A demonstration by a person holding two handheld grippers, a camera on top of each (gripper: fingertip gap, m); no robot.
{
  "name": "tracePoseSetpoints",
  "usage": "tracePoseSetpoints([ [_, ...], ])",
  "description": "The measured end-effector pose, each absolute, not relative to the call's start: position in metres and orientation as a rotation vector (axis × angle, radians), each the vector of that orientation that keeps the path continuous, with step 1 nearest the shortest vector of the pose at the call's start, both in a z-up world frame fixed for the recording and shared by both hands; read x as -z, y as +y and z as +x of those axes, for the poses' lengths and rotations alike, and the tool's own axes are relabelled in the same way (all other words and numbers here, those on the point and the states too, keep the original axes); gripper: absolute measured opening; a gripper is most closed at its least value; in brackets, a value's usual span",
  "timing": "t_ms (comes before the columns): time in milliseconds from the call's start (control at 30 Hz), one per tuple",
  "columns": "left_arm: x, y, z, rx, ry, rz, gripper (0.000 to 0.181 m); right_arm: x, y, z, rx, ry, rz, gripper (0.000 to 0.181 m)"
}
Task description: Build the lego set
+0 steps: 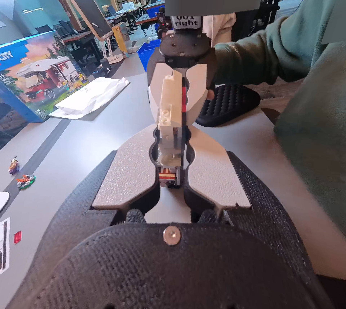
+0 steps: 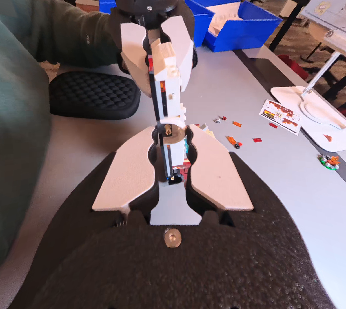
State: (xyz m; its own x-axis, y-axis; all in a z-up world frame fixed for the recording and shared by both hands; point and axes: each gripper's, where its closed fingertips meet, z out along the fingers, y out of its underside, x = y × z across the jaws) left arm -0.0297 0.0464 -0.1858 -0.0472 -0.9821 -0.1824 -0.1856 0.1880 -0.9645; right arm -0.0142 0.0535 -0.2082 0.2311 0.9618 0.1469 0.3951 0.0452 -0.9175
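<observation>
Lego build point(image 1: 171, 131): white, red and black, raised above grey table point(image 1: 116, 131), held between both grippers.
Left gripper point(image 1: 171, 142): jaws narrow, clamping near end.
Right gripper point(image 2: 171, 142): jaws narrow, clamping opposite end.
Loose pieces point(image 2: 236, 142): table, right.

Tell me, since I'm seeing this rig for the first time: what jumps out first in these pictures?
The long white, black and red lego model held above the grey table, clamped at one end by the left claw and at the other by the right claw, which face each other. Next, the blue lego box at the left view's far left, and blue bins behind loose red and orange pieces.
</observation>
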Motion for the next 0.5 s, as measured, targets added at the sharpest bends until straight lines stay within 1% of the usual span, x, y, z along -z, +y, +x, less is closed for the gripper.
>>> tracePoseSetpoints([
  [133, 0.188, 0.043, -0.036, 0.952, 1.46, -1.201, 0.028, 0.208, 0.047, -0.021, -0.625, -1.313, -1.47, 0.028],
  [267, 0.192, 0.043, -0.047, 0.766, 1.492, -1.193, 0.03, 0.209, 0.042, -0.027, -0.462, -1.296, -1.427, 0.028],
  [367, 0.205, 0.051, -0.058, 0.613, 1.497, -1.257, 0.033, 0.215, 0.043, -0.033, -0.187, -1.315, -1.342, 0.027],
  [500, 0.231, 0.067, -0.072, 0.707, 1.367, -1.487, 0.037, 0.233, 0.055, -0.04, 0.195, -1.362, -1.216, 0.028],
])
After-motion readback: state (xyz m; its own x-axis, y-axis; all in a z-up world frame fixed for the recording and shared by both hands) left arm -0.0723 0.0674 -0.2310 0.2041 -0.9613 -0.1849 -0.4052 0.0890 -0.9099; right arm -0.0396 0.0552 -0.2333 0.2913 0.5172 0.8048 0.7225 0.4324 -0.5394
